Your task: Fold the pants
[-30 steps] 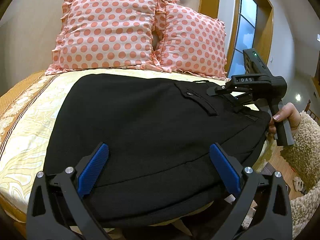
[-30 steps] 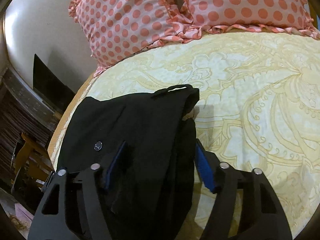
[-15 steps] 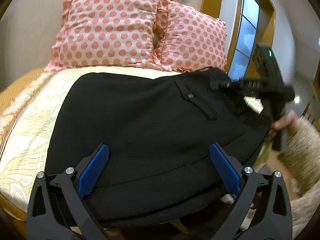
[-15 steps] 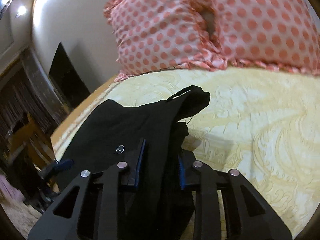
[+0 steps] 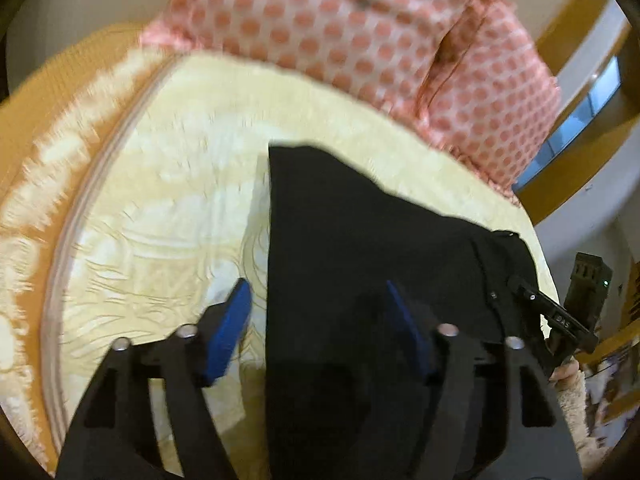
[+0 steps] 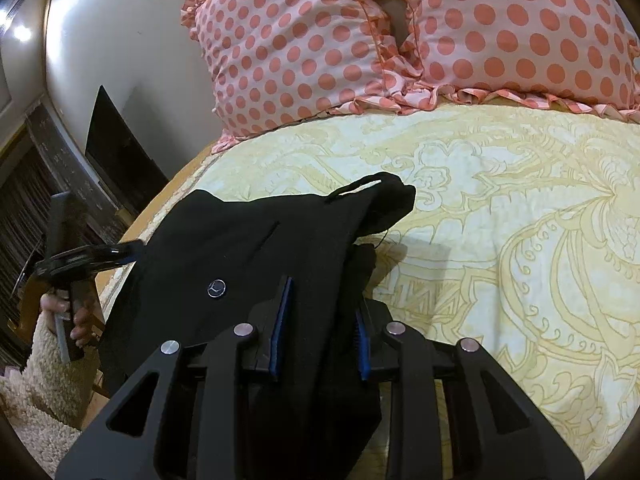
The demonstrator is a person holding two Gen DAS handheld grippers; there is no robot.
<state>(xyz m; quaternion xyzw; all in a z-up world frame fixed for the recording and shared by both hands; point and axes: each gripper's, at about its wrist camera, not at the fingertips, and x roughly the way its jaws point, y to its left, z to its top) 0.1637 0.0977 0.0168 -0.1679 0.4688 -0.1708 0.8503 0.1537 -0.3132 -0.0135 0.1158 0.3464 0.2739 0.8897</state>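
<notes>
Black fabric pants [image 6: 256, 248] lie on the yellow patterned bedspread [image 6: 500, 216], below the pink polka-dot pillows [image 6: 400, 36].

Low in its frame, the right gripper [image 6: 320, 340] pinches a bunched fold of the pants. The left gripper [image 5: 320, 332], bottom centre, has just been closing; its blue pads [image 5: 228, 332] straddle the pants' edge, not visibly pressing it.

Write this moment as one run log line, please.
step: fold pants | right hand-held gripper: shut on pants | left hand-held gripper: just been closing, pants edge between pads | surface: bed
</notes>
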